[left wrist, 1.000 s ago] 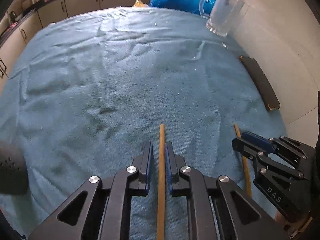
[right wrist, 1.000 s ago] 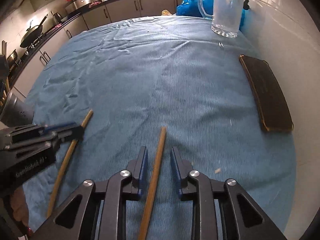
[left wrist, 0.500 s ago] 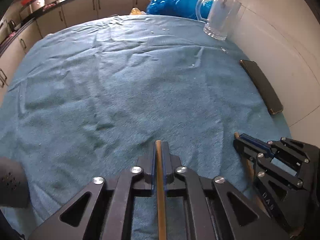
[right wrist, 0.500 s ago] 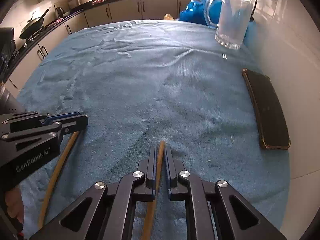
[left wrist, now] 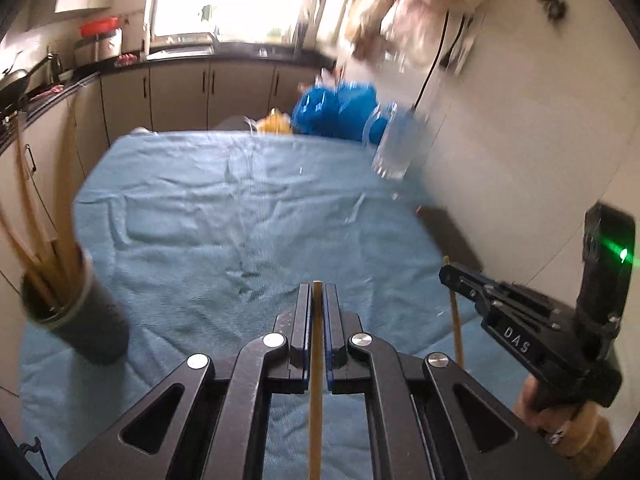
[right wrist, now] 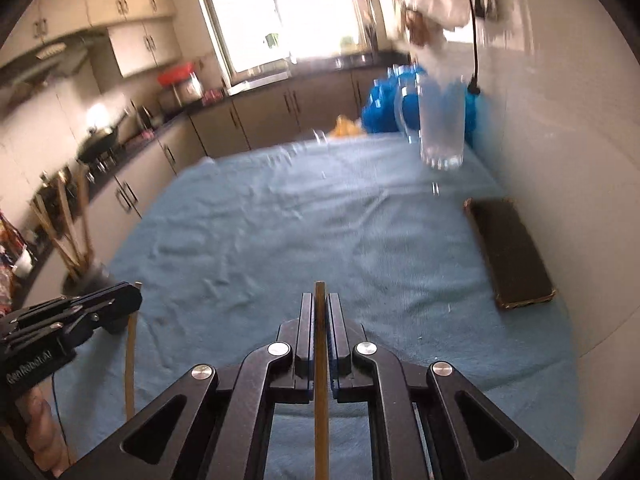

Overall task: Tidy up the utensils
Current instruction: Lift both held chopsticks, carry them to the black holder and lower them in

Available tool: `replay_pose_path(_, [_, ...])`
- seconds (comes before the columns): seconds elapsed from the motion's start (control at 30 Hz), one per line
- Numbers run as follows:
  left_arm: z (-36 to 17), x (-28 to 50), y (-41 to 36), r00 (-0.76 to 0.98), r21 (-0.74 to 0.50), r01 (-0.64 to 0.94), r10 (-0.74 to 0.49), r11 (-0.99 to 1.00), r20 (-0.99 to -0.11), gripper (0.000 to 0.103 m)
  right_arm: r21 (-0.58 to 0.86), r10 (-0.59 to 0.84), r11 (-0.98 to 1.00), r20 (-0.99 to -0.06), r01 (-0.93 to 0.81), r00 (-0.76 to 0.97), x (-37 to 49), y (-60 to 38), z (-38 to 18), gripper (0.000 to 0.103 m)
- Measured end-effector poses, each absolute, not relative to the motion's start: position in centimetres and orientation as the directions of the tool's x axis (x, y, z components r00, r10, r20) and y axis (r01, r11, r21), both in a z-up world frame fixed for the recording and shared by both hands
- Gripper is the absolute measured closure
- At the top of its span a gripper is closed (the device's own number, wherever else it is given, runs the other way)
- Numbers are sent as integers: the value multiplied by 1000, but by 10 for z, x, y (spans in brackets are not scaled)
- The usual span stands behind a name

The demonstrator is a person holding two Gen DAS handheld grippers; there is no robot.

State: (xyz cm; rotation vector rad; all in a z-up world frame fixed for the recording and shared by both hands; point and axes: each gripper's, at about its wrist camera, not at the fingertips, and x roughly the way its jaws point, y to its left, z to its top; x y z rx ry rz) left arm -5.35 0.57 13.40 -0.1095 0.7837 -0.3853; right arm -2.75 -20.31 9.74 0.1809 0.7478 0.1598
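Observation:
My left gripper (left wrist: 317, 290) is shut on a wooden chopstick (left wrist: 316, 420), held off the blue towel (left wrist: 240, 220). My right gripper (right wrist: 320, 298) is shut on a second chopstick (right wrist: 321, 420), also raised above the towel. Each gripper appears in the other's view: the right gripper (left wrist: 446, 274) with its chopstick (left wrist: 456, 328) at the right, the left gripper (right wrist: 134, 296) with its chopstick (right wrist: 129, 360) at the left. A dark cup (left wrist: 76, 320) holding several chopsticks stands at the towel's left edge, seen also as the cup (right wrist: 86, 276) beyond the left gripper.
A glass mug (right wrist: 442, 128) stands at the far right by the wall, with a blue plastic bag (left wrist: 336, 108) behind it. A flat dark case (right wrist: 512, 252) lies along the right edge. Kitchen cabinets run beyond the table's far and left sides.
Both grippers closed on their chopsticks and lifted them off the towel. Both views tilted upward, bringing the cup of chopsticks and the window into sight.

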Motion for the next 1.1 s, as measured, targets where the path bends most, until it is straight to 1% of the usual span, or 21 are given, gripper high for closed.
replay_pose_path(0.13, [151, -79, 21, 685, -254, 295, -389, 921, -615, 99, 213, 214, 971, -586, -106, 782, -56, -197, 121, 98])
replay_pose_path(0.3, [163, -106, 34, 714, -281, 286, -400, 916, -574, 99, 205, 223, 970, -524, -132, 822, -84, -189, 140, 98])
replay_pose_path(0.5, [178, -137, 52, 757, -302, 271, -396, 914, -519, 99, 182, 231, 970, -489, -161, 841, -107, -181, 153, 98])
replay_pose_path(0.7, [194, -166, 71, 807, -278, 258, -365, 925, -465, 99, 174, 252, 966, -465, -191, 849, -125, -170, 165, 98])
replay_pose_path(1.1, [214, -190, 111, 865, -300, 207, -318, 931, -389, 99, 131, 286, 958, -395, -254, 873, -143, -135, 192, 98])
